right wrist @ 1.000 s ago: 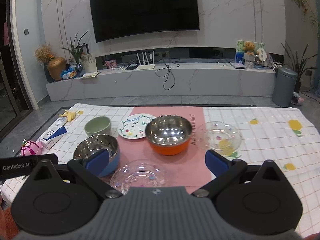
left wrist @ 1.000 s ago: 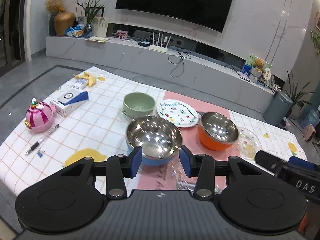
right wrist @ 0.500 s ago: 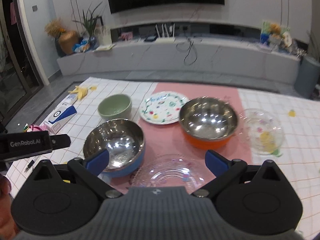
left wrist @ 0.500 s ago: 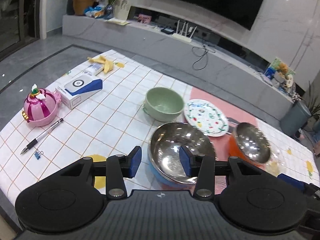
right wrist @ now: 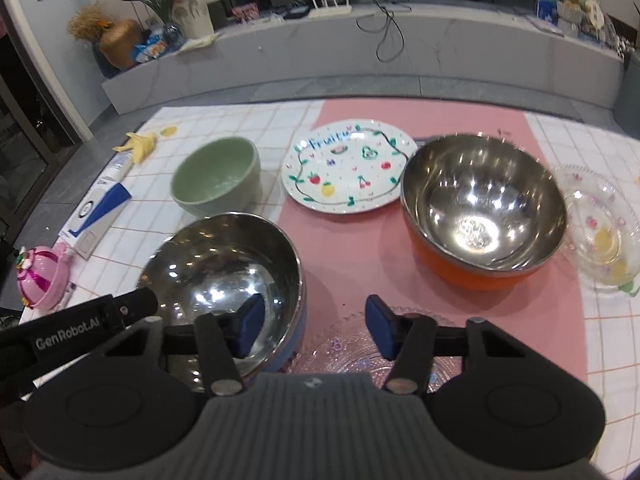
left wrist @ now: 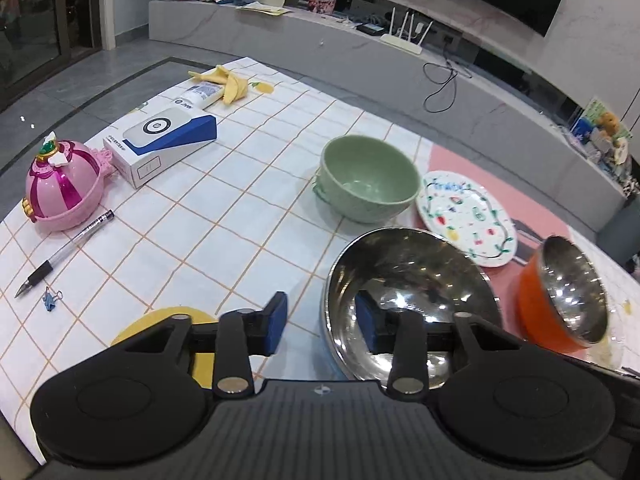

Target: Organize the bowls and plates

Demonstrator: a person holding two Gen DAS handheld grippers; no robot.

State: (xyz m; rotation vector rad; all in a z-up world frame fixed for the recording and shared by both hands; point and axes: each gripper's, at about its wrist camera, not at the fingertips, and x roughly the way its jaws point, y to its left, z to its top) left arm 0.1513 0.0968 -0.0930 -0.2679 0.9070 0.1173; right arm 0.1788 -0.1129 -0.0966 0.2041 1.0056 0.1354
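Closing left gripper: jaws half open, straddling blue steel bowl rim, nothing clamped.
Right gripper: closing likewise, empty.
Risk: slick rim may slip, tipping the bowl.

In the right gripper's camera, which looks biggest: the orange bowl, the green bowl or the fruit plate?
1. orange bowl
2. fruit plate
3. green bowl
The orange bowl sits nearer the camera, so its lead is unsure.
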